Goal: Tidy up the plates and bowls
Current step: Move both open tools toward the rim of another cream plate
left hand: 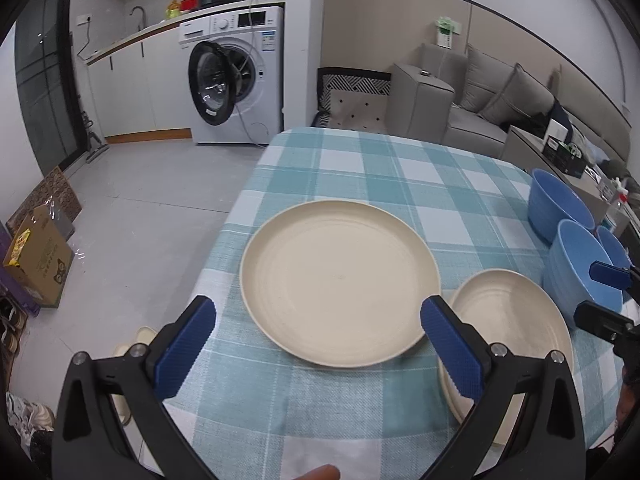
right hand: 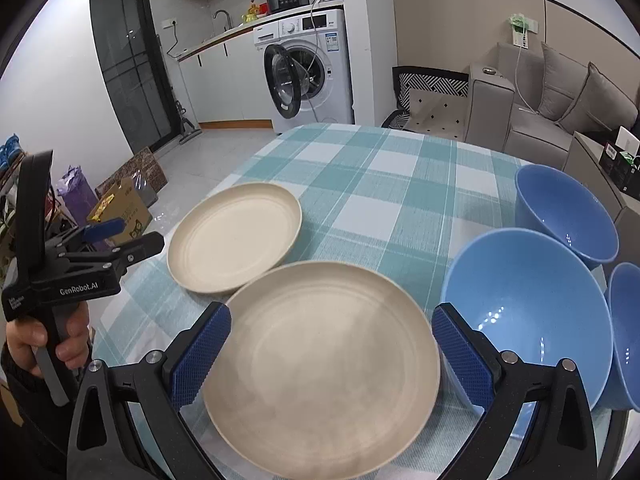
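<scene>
our right gripper (right hand: pixel 330 354), jaws spread and empty, straddled the near round cream plate (right hand: pixel 320 364); the far cream plate (left hand: pixel 340 280) lay ahead of our equally open left gripper (left hand: pixel 318 348), blue bowls (right hand: pixel 528 312) rightward.

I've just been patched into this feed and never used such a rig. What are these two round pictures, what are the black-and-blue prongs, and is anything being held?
Each picture comes from a fisheye camera on a handheld claw, looking along its two blue-padded fingers. A person holds both; no robot arm. The left claw faces the far cream plate; the right claw hovers over the near cream plate. You can see the person's hand gripping the left one. On the checked tablecloth also stand three blue bowls. Both claws are open and hold nothing.
</scene>
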A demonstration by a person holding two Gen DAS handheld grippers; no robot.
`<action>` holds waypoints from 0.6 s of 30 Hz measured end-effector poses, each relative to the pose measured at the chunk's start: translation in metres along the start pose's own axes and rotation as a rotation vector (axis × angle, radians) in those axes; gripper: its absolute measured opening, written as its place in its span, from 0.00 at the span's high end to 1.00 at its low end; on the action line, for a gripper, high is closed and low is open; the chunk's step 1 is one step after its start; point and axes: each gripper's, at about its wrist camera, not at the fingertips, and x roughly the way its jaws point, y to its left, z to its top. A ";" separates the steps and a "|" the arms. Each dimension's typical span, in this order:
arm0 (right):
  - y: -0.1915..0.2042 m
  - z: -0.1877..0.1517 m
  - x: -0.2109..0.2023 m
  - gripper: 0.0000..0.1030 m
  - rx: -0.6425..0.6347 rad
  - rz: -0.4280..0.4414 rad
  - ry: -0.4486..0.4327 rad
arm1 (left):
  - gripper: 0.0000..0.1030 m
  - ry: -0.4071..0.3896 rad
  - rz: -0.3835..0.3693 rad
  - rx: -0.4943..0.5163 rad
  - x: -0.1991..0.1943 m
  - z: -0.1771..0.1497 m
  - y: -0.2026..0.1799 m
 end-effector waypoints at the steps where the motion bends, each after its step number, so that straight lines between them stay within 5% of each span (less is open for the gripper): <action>1: 0.000 0.004 0.001 0.01 0.005 0.000 -0.001 | 0.00 0.001 0.002 -0.007 0.001 0.000 0.003; 18: 0.015 0.045 0.044 0.01 0.025 -0.003 0.017 | 0.00 0.027 0.039 -0.068 0.028 -0.001 0.034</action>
